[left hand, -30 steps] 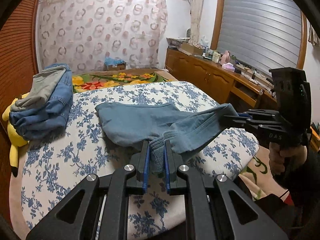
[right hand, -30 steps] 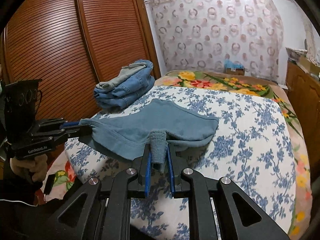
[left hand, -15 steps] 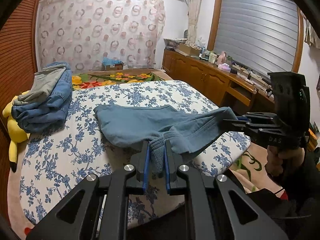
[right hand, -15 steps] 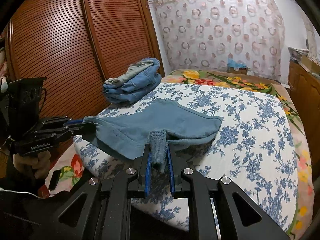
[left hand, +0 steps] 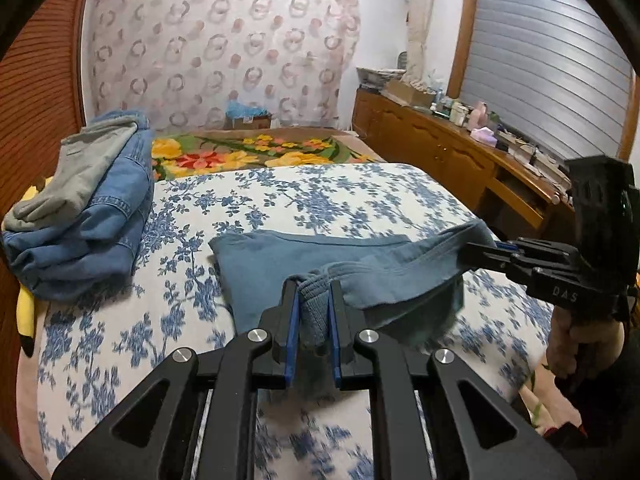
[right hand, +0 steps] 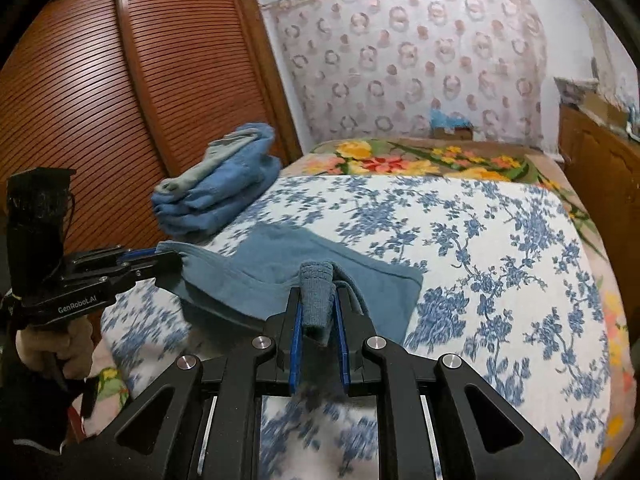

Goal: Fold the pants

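The blue-grey pants (left hand: 320, 256) lie folded on the bed's near part, their near edge lifted. My left gripper (left hand: 313, 292) is shut on one ribbed corner of the pants. My right gripper (right hand: 317, 300) is shut on the other ribbed corner (right hand: 316, 280). In the left wrist view the right gripper (left hand: 476, 250) holds the cloth's right end. In the right wrist view the left gripper (right hand: 168, 262) holds the left end, and the pants (right hand: 280, 268) stretch between the two, partly off the bed.
The bed (left hand: 320, 196) has a blue floral sheet. A stack of folded jeans (left hand: 84, 208) sits at its left side, beside a yellow plush toy (left hand: 26, 316). A wooden cabinet (left hand: 440, 152) with clutter runs along the right. A louvred wooden wardrobe (right hand: 120, 100) stands left.
Both grippers have moved forward and lower over the bed with the pants held between them; the cloth now sits further onto the sheet. Both grips are unchanged.
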The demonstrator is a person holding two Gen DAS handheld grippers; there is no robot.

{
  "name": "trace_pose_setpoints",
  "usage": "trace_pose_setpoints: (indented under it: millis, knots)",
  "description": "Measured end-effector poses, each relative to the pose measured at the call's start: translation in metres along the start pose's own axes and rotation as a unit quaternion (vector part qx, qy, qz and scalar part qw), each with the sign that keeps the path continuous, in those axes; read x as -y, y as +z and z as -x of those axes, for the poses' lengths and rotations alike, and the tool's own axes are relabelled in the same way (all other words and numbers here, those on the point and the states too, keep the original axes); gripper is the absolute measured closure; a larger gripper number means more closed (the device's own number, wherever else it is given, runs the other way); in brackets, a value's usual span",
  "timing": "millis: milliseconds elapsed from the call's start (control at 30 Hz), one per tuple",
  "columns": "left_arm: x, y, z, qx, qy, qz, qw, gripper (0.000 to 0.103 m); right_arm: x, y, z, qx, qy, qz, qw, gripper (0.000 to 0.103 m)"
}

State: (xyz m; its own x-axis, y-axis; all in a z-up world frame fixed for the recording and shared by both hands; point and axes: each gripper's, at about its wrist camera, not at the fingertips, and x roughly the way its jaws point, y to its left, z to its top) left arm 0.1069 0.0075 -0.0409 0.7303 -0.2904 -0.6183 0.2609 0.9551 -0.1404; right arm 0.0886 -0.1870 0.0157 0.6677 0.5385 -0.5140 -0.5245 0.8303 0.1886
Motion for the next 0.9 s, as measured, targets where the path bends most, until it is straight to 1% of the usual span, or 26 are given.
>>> trace_pose_setpoints:
  millis: [133, 267, 433, 500, 533, 567, 600, 633, 667, 833, 900]
  knots:
    - [-0.002, 0.007, -0.014, -0.008, 0.008, -0.004, 0.9999, 0.089, 0.002, 0.005, -0.013, -0.007, -0.005, -0.007, 1.000, 0.088]
    - [0.000, 0.009, -0.020, -0.012, 0.012, -0.010, 0.9998, 0.089, -0.005, 0.009, -0.021, -0.011, -0.016, 0.005, 1.000, 0.088]
    - [-0.001, 0.010, -0.030, -0.022, 0.019, -0.015, 0.9995, 0.088, -0.002, 0.009, -0.031, -0.021, -0.023, 0.007, 0.999, 0.088]
    - [-0.001, 0.010, -0.033, -0.025, 0.022, -0.016, 0.9993, 0.084, -0.001, 0.009, -0.034, -0.025, -0.023, 0.004, 0.999, 0.088]
    - [-0.001, 0.009, -0.034, -0.025, 0.022, -0.017, 0.9993, 0.081, -0.001, 0.010, -0.035, -0.025, -0.023, 0.004, 0.999, 0.086]
    - [-0.001, 0.009, -0.033, -0.024, 0.024, -0.017, 0.9993, 0.073, -0.001, 0.010, -0.036, -0.027, -0.023, 0.005, 0.999, 0.084]
    - [-0.001, 0.009, -0.033, -0.022, 0.024, -0.017, 0.9993, 0.068, -0.001, 0.011, -0.037, -0.028, -0.026, 0.006, 0.999, 0.082]
    - [-0.002, 0.008, -0.030, -0.017, 0.024, -0.016, 0.9994, 0.059, -0.001, 0.012, -0.038, -0.029, -0.030, 0.009, 0.999, 0.079]
    - [-0.003, 0.008, -0.028, -0.015, 0.022, -0.015, 0.9995, 0.055, -0.002, 0.012, -0.037, -0.029, -0.033, 0.011, 0.999, 0.078]
    - [-0.004, -0.004, -0.016, -0.014, 0.020, -0.015, 0.9996, 0.054, 0.000, 0.011, -0.022, -0.017, -0.043, 0.017, 0.999, 0.065]
    - [-0.005, -0.010, -0.015, -0.021, 0.022, -0.012, 0.9995, 0.054, 0.000, 0.006, -0.014, -0.015, -0.045, 0.022, 0.999, 0.065]
